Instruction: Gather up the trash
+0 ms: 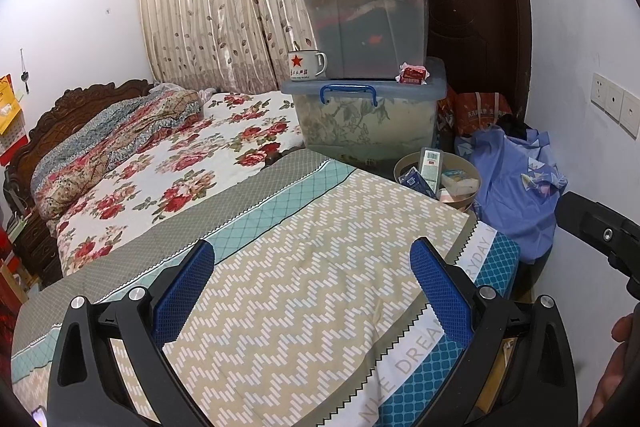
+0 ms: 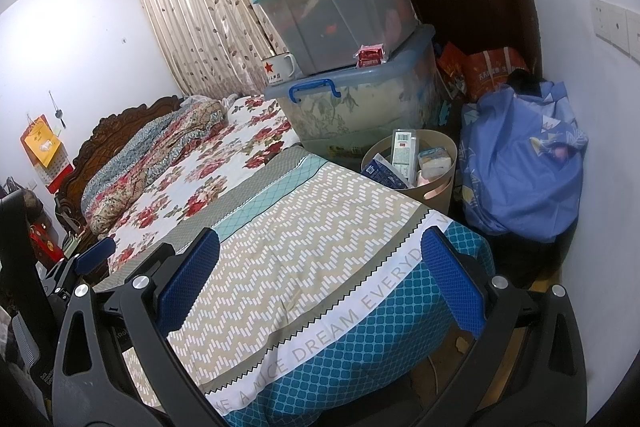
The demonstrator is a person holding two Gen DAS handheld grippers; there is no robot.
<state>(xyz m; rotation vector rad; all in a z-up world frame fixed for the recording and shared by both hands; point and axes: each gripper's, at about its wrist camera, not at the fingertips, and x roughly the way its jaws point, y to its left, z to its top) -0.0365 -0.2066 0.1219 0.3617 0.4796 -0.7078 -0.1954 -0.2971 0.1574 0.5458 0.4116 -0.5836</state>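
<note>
A beige round trash bin (image 1: 404,163) (image 2: 440,195) stands on the floor past the far corner of the bed, holding several cartons and wrappers. A red wrapper (image 1: 413,73) (image 2: 370,55) lies on the lid of the lowest storage box. My left gripper (image 1: 316,267) is open and empty, low over the zigzag-patterned bedspread (image 1: 304,307). My right gripper (image 2: 324,259) is open and empty over the same bedspread (image 2: 280,267) near the bed's corner. The left gripper (image 2: 94,255) also shows at the left edge of the right wrist view.
Three stacked plastic storage boxes (image 1: 364,23) (image 2: 340,11) stand beyond the bed's foot. A white enamel mug with a red star (image 1: 306,65) (image 2: 278,67) sits on the lowest lid. A blue cloth bundle (image 1: 516,183) (image 2: 520,163) and red bags (image 2: 488,67) lie by the dark door.
</note>
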